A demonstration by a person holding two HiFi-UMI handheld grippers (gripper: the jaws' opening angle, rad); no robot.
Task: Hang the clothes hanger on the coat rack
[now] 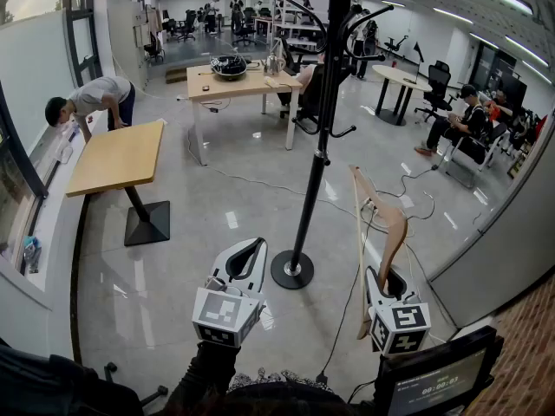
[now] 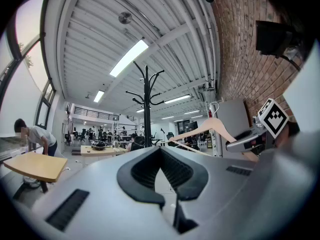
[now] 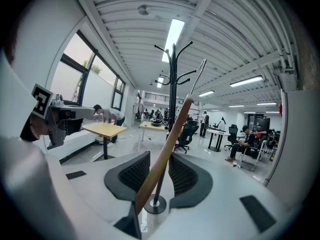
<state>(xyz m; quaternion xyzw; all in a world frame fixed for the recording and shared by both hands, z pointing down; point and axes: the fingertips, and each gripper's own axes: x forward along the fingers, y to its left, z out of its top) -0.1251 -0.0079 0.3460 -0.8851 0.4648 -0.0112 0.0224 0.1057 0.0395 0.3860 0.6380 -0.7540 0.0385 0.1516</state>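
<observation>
A tall black coat rack (image 1: 316, 146) stands on a round base (image 1: 292, 269) just ahead of me, its curved hooks at the top. My right gripper (image 1: 382, 277) is to the right of the pole, shut on the lower arm of a wooden clothes hanger (image 1: 395, 224). The hanger slants up between its pads (image 3: 167, 149), metal hook uppermost, beside the coat rack (image 3: 172, 94). My left gripper (image 1: 258, 243) hovers level, left of the base, its tips together with nothing held. In the left gripper view the hanger (image 2: 212, 124) shows to the right of the rack (image 2: 146, 109).
A wooden pedestal table (image 1: 117, 154) stands at the left, with a person bent over the sill behind it. A desk (image 1: 238, 81) lies beyond the rack. Seated people (image 1: 460, 124) are at the right. Cables cross the floor (image 1: 251, 185). A screen (image 1: 434, 380) sits at bottom right.
</observation>
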